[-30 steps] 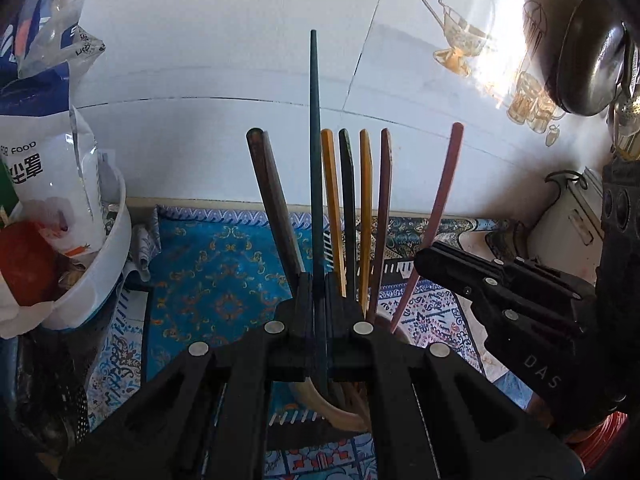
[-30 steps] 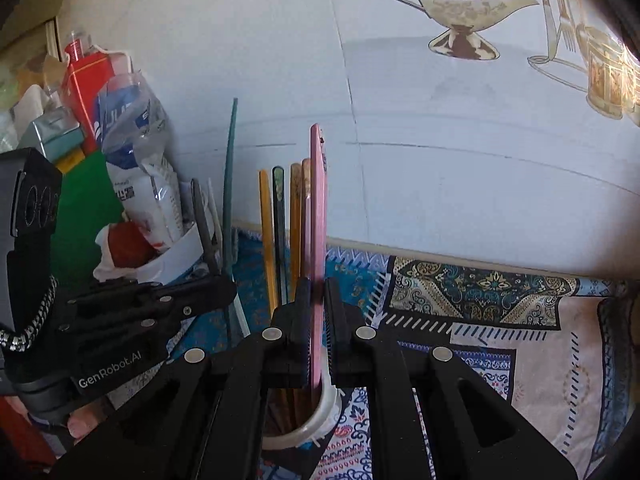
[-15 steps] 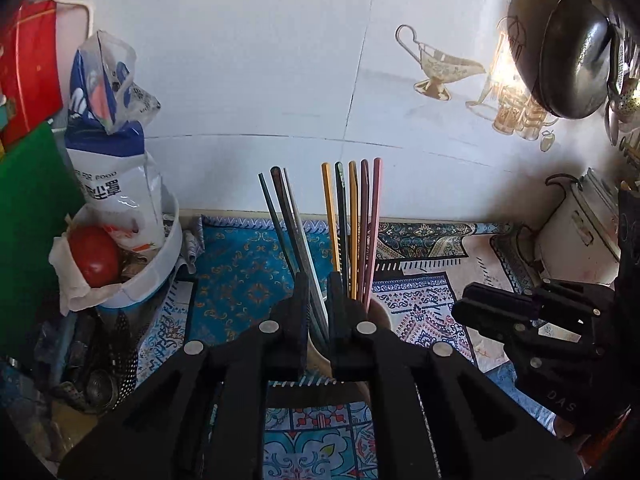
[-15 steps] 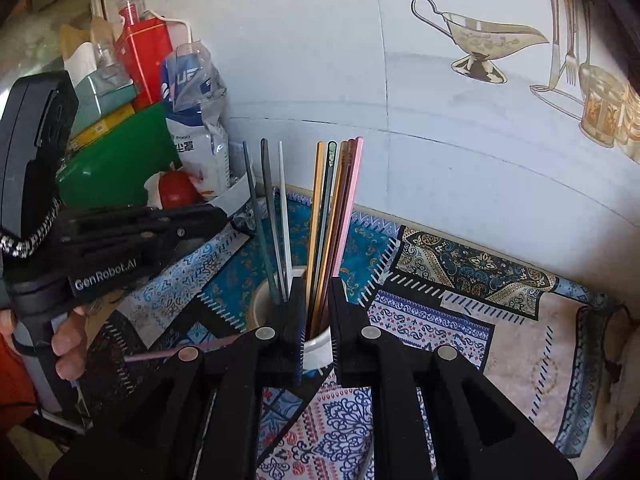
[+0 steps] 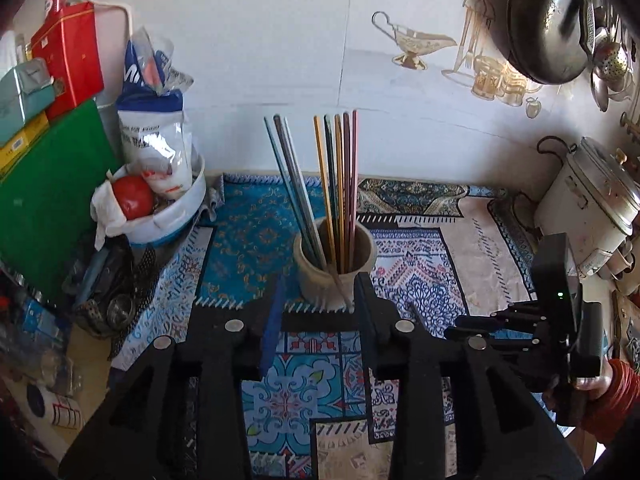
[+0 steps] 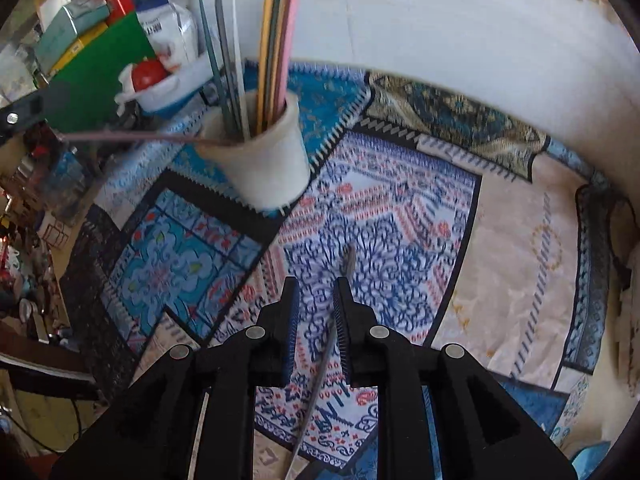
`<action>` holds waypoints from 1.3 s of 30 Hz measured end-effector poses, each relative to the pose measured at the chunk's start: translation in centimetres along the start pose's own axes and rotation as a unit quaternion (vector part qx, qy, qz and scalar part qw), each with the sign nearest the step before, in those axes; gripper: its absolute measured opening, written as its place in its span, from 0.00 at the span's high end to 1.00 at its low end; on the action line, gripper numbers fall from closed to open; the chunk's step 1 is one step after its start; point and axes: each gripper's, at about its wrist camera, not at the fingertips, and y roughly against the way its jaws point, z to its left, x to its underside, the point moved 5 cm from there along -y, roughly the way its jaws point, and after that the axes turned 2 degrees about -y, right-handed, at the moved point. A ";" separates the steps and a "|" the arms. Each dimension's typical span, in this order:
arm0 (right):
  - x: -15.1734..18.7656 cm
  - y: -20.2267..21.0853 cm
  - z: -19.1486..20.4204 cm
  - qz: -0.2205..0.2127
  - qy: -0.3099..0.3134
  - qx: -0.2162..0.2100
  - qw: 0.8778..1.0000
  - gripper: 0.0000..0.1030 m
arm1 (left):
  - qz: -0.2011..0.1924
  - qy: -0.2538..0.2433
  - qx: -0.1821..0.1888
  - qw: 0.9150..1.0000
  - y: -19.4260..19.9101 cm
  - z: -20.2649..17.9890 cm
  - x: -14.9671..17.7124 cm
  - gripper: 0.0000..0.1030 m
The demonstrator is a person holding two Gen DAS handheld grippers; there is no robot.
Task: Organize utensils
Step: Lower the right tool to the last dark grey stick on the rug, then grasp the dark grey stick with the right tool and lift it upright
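A pale round holder (image 5: 334, 268) stands on the patterned mat (image 5: 256, 240), with colored chopsticks (image 5: 340, 184) upright inside it in two bunches, greyish ones leaning left and yellow, dark and pink ones on the right. The left gripper (image 5: 318, 312) hangs just in front of the holder, its fingers spread wide apart with nothing between them. The right gripper (image 6: 316, 300) sits off to the side over the mat, fingers parted, above a thin grey chopstick (image 6: 320, 356) lying on the mat and running between them, not clamped. Another pinkish stick (image 6: 132, 138) lies across the holder's rim.
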 end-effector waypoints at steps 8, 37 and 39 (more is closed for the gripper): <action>2.8 -4.3 0.1 0.055 -0.002 0.006 0.998 0.85 | 0.072 0.005 -0.037 0.997 -1.9 0.5 6.3 0.66; -6.9 11.1 4.0 -0.238 -0.019 -0.030 0.970 0.94 | 0.015 0.040 -0.007 0.999 1.3 2.2 2.3 0.66; -8.9 12.8 5.1 -0.277 -0.013 -0.031 0.960 0.95 | 0.012 0.039 -0.004 0.999 1.5 2.8 1.9 0.66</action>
